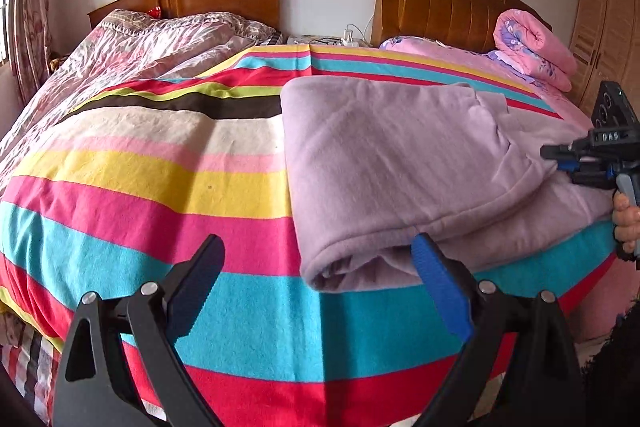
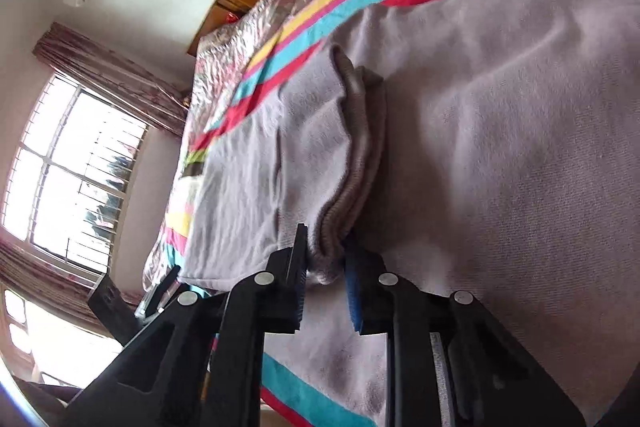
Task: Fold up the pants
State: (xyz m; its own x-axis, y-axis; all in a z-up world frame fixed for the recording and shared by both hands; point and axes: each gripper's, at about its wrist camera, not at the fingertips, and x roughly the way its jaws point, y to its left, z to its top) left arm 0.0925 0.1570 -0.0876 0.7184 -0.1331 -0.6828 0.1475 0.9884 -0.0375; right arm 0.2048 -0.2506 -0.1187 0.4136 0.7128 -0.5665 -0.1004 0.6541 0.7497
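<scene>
The left claw (image 1: 318, 267) is close to the camera, low over the striped blanket (image 1: 160, 187) on the bed. Its two fingers stand wide apart, one black and one with a blue pad. Nothing is between them. The blue finger is just beside the near folded edge of the pants (image 1: 400, 167), and the black finger is over the blue and pink stripes. The claw points down at a slant toward the bed.

The pants are soft and light purple. They lie on the right part of the blanket, folded over once, with the rolled edge facing the left claw.

In the right wrist view, the right claw (image 2: 326, 267) is tipped on its side, so the room looks turned. Its fingers are close together and pinch a thick ribbed edge of the pants (image 2: 500, 147). That edge sticks up in a bunch between the pads. The claw points down at a slant too.

In the left wrist view, the right claw shows at the far right edge, over the pants. A hand (image 1: 628, 223) grips its handle from below.

Farther back, a pink quilt (image 1: 140, 47) lies on the left and a rolled pink blanket (image 1: 532, 47) sits on the right. Behind them are two brown headboards (image 1: 440, 7) and a white wall. A window (image 2: 76, 167) with curtains shows in the right wrist view.
</scene>
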